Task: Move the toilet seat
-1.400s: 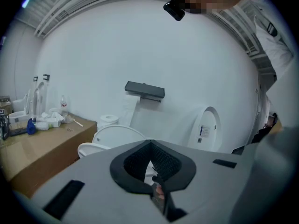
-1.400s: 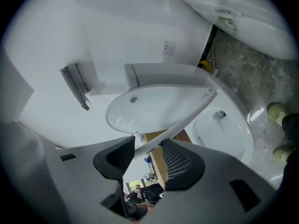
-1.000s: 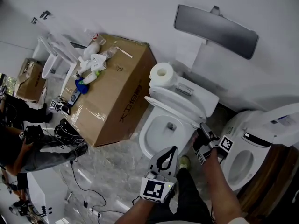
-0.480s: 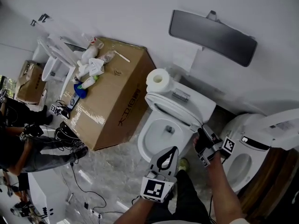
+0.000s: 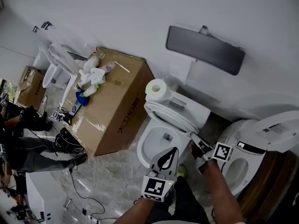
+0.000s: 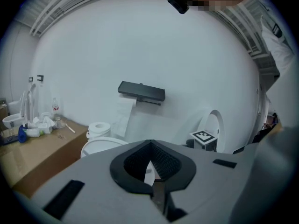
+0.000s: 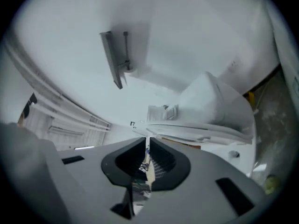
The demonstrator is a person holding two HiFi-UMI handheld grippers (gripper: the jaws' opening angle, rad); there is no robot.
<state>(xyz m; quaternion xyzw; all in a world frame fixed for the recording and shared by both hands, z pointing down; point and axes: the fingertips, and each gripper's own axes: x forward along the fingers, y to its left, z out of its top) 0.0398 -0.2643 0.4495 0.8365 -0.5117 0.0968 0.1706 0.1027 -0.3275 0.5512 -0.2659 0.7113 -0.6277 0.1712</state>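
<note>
Just beyond my right claw [image 5: 192, 137] in the head view, the toilet seat [image 5: 161, 110] stretches away up and to the left. Its long axis runs from the tips toward the hinge end by the cistern. I judge the coming swing pivots on that far hinge. The bowl [image 5: 156, 141] lies open to the claw's left. My right hand is plainly the nearer one. My left claw [image 5: 174, 149] hangs short of the bowl's front, touching nothing. Red print runs along the cardboard box [image 5: 117, 101] well off to the left, too small for me to read, and the second toilet [image 5: 243, 160] on the right carries a dark label I cannot read either.

From the left gripper view, its jaws are pressed together on nothing, and the toilet sits ahead and to the left. No writing shows.

From the right gripper view, the jaws have just been closing and now pinch a thin pale edge, which I take for the seat's rim. The seat's slab [image 7: 205, 130] runs off to the right of the tips. No lettering is legible.
</note>
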